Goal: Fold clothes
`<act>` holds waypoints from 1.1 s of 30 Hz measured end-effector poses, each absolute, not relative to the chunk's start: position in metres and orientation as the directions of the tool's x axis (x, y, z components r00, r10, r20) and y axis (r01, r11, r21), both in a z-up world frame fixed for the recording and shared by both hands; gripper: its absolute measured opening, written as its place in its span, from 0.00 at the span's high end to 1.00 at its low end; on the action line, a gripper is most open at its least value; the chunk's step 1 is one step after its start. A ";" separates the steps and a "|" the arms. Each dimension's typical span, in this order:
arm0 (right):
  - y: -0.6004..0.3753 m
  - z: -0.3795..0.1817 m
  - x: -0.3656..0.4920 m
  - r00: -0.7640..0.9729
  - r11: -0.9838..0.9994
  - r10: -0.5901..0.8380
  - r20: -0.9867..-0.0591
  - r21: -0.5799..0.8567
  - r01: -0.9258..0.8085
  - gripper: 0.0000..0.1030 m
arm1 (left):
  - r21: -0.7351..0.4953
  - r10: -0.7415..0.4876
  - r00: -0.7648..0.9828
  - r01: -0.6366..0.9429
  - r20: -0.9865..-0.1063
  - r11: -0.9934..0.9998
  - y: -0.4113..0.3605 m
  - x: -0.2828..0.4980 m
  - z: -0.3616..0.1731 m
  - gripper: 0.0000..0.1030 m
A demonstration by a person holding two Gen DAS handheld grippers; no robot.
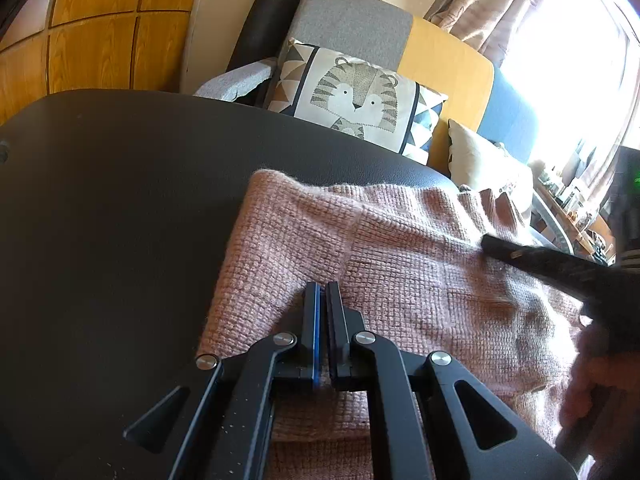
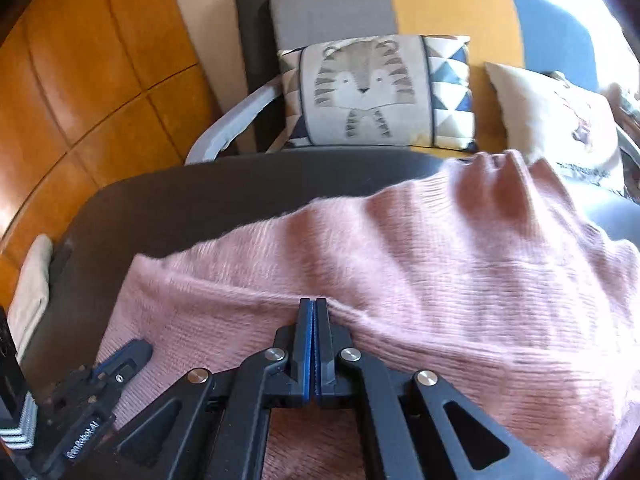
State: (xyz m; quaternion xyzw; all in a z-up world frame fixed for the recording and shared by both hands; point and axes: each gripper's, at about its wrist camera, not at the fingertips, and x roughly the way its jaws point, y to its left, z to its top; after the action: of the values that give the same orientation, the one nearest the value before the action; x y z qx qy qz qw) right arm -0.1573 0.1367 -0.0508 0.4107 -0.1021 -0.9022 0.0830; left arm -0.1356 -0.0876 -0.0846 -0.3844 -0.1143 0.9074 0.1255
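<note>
A pink knitted sweater (image 1: 400, 260) lies spread over the right part of a dark table (image 1: 120, 200), with a fold running across it. My left gripper (image 1: 323, 290) is shut, its tips resting on the knit at the end of a crease; I see no fabric between the fingers. In the right wrist view it lies low on the sweater's (image 2: 440, 260) left edge, at the left gripper (image 2: 136, 350). My right gripper (image 2: 315, 304) is shut, tips against a raised ridge of the knit. In the left wrist view the right gripper (image 1: 486, 240) shows blurred over the sweater's right side.
Behind the table (image 2: 200, 200) stands a sofa with a tiger cushion (image 1: 356, 100) and a beige cushion (image 1: 480, 160). Wooden panels fill the left. A pale cloth (image 2: 32, 280) hangs off the table's left edge. A hand (image 1: 588, 380) holds the right tool.
</note>
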 end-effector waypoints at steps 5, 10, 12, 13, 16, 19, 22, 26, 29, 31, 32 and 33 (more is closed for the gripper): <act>0.149 -0.033 -0.134 -0.658 -0.938 -0.322 -0.681 0.326 0.122 0.99 | -0.299 0.311 -0.674 -0.138 -0.670 -0.944 -0.087 -0.135 -0.085 0.95; 0.146 -0.049 -0.134 -0.597 -0.950 -0.306 -0.742 0.274 0.147 0.99 | -0.292 0.305 -0.674 -0.137 -0.673 -0.947 -0.085 -0.135 -0.084 0.95; 0.152 -0.058 -0.139 -0.586 -0.956 -0.287 -0.758 0.264 0.126 1.00 | -0.288 0.302 -0.674 -0.136 -0.674 -0.948 -0.085 -0.135 -0.084 0.95; 0.158 -0.060 -0.140 -0.596 -0.963 -0.263 -0.759 0.248 0.109 1.00 | -0.288 0.302 -0.674 -0.136 -0.675 -0.948 -0.084 -0.135 -0.083 0.95; 0.175 -0.059 -0.140 -0.628 -0.985 -0.148 -0.764 0.167 0.028 1.00 | -0.283 0.297 -0.674 -0.135 -0.676 -0.950 -0.084 -0.135 -0.083 0.95; 0.207 -0.067 -0.143 -0.614 -0.968 -0.170 -0.771 0.246 -0.040 1.00 | -0.275 0.291 -0.676 -0.135 -0.677 -0.952 -0.083 -0.135 -0.083 0.95; 0.214 -0.050 -0.128 -0.656 -0.951 -0.206 -0.726 0.307 -0.042 0.95 | -0.270 0.286 -0.677 -0.132 -0.678 -0.954 -0.082 -0.135 -0.083 0.95; 0.178 -0.033 -0.104 -0.658 -0.907 -0.375 -0.653 0.406 0.114 0.95 | -0.263 0.281 -0.677 -0.132 -0.680 -0.956 -0.082 -0.134 -0.082 0.95; 0.129 -0.040 -0.097 -0.606 -0.893 -0.439 -0.664 0.394 0.215 0.95 | -0.268 0.284 -0.676 -0.132 -0.680 -0.954 -0.082 -0.135 -0.081 0.95; 0.103 -0.052 -0.099 -0.582 -0.906 -0.422 -0.695 0.351 0.237 0.95 | -0.267 0.283 -0.676 -0.132 -0.681 -0.955 -0.082 -0.135 -0.081 0.95; 0.098 -0.060 -0.100 -0.573 -0.915 -0.402 -0.714 0.331 0.228 0.95 | -0.267 0.284 -0.675 -0.132 -0.681 -0.955 -0.082 -0.135 -0.081 0.95; 0.097 -0.067 -0.101 -0.565 -0.923 -0.384 -0.730 0.319 0.214 0.95 | -0.269 0.286 -0.675 -0.132 -0.681 -0.954 -0.083 -0.135 -0.081 0.95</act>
State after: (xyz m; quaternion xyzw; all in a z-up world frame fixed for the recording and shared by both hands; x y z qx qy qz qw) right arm -0.1012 0.0969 -0.0675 0.4343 -0.0975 -0.8792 0.1700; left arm -0.1351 -0.0828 -0.0814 -0.3866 -0.0992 0.9097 0.1148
